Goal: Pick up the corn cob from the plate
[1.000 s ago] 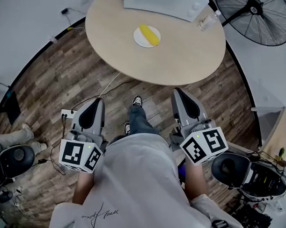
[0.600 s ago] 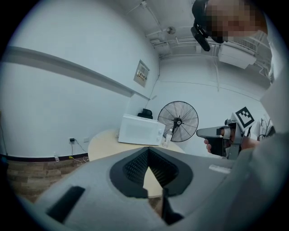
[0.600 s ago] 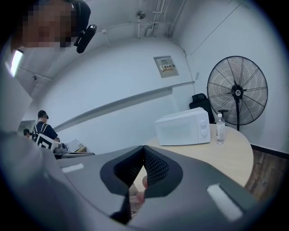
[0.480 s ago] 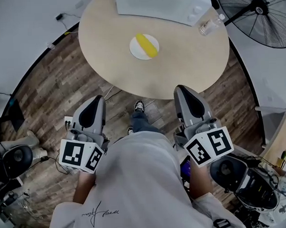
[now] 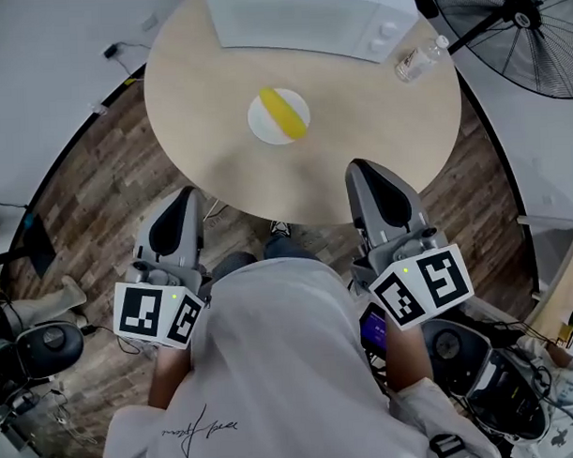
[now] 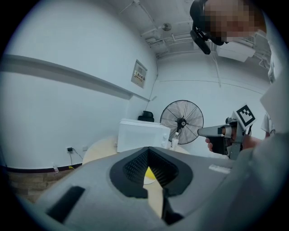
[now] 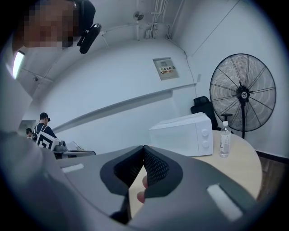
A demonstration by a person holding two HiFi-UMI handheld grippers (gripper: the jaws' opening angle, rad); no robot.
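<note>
Just short of a round, pale wooden table (image 5: 376, 117), a person holds two grey two-jaw grippers. The left gripper (image 5: 184, 197) sits at the table's near-left edge, its jaws pressed together with nothing between them. The right gripper (image 5: 361, 169) shows over the table's near rim, its jaws likewise closed and empty. Near the table's middle, well apart from both grippers, a yellow corn cob (image 5: 284, 114) lies on a small round white plate (image 5: 259, 121). On the table's far side stands a white microwave oven (image 5: 298, 21), with a clear plastic water bottle (image 5: 419, 59) lying beside it. Dark wood-plank flooring (image 5: 88, 202) surrounds the table, and a black standing fan (image 5: 528, 27) stands beyond it.
</note>
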